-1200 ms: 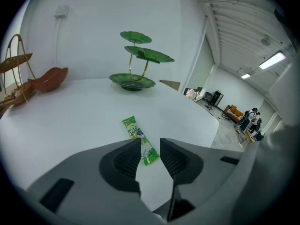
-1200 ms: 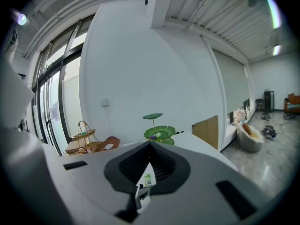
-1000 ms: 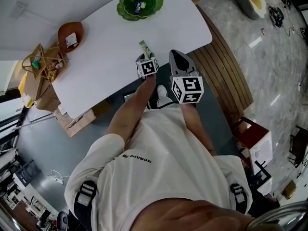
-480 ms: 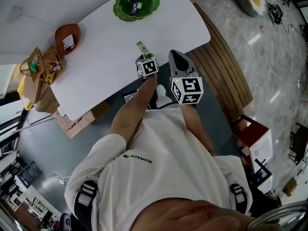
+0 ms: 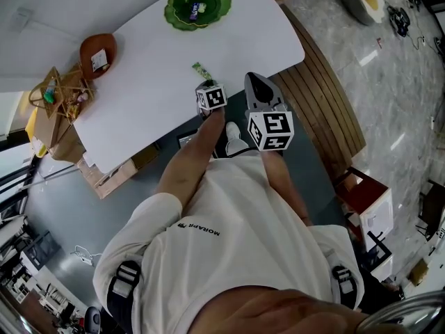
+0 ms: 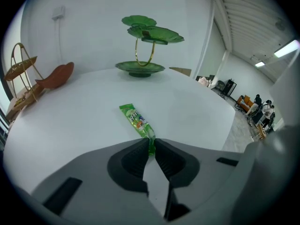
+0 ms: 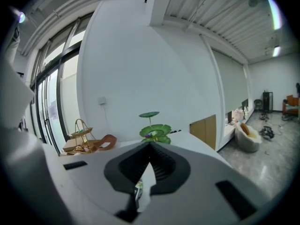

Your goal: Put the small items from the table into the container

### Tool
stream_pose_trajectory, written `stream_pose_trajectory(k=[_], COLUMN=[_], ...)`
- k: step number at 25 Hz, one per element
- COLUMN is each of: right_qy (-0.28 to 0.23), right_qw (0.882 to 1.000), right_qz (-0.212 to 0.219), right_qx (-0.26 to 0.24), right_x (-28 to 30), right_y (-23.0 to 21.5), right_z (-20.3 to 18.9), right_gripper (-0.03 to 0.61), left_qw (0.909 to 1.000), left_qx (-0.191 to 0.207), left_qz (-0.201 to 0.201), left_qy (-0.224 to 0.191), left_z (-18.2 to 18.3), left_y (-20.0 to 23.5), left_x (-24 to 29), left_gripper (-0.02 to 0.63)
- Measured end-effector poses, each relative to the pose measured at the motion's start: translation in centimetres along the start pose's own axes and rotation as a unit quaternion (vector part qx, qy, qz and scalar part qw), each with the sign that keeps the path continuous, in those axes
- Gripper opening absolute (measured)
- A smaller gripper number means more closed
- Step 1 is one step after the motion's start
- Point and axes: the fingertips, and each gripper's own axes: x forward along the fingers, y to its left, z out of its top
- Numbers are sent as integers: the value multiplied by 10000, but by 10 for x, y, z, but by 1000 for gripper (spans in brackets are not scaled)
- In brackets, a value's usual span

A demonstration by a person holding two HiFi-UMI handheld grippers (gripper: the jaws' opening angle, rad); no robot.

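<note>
- The left gripper (image 6: 151, 143) is pictured with its jaws closing on the near end of a green snack packet (image 6: 137, 120). That end is pinched between the tips, while the rest of the packet lies flat on the white table (image 6: 65, 125).
- The right gripper (image 7: 150, 144) is held just beside it near the table's edge, its jaws pressed together and nothing gripped.
- Against the head view of a second earlier, the packet's far end is seen swung slightly leftward. Both grippers are found in much the same places.
- The packet is a slim, glossy printed wrapper. The jaws are matte grey shells lined with dark ribbed pads (image 6: 131, 161).
- A glossy green leaf-shaped dish (image 6: 139, 68) on a gold stem is set well apart at the table's far side, with small items lying in its lower tier.
</note>
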Motion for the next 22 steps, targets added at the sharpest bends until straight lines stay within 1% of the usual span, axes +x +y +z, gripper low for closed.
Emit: stream_pose_trajectory(k=[3, 6, 14, 19, 22], right_qy=[-20, -40, -170, -251, -296], right_qw=[10000, 10000, 9997, 9994, 9992], right_qz=[59, 82, 162, 219, 231], right_qx=[-10, -20, -75, -114, -131], right_x=[2, 2, 0, -3, -6], right_y=[4, 6, 18, 29, 33], right_z=[2, 2, 11, 18, 20], right_gripper=[8, 8, 8, 8, 8], left_qw=[10000, 9998, 9972, 9952, 9933], left_qx=[8, 22, 339, 135, 137], left_qz=[-25, -71, -238, -377, -406], left_qy=[-23, -166, -619, -889, -1077], left_z=[1, 9, 45, 65, 78], left_y=[4, 7, 8, 10, 12], left_x=[-1, -6, -27, -48, -59], left_gripper=[33, 25, 23, 23, 23])
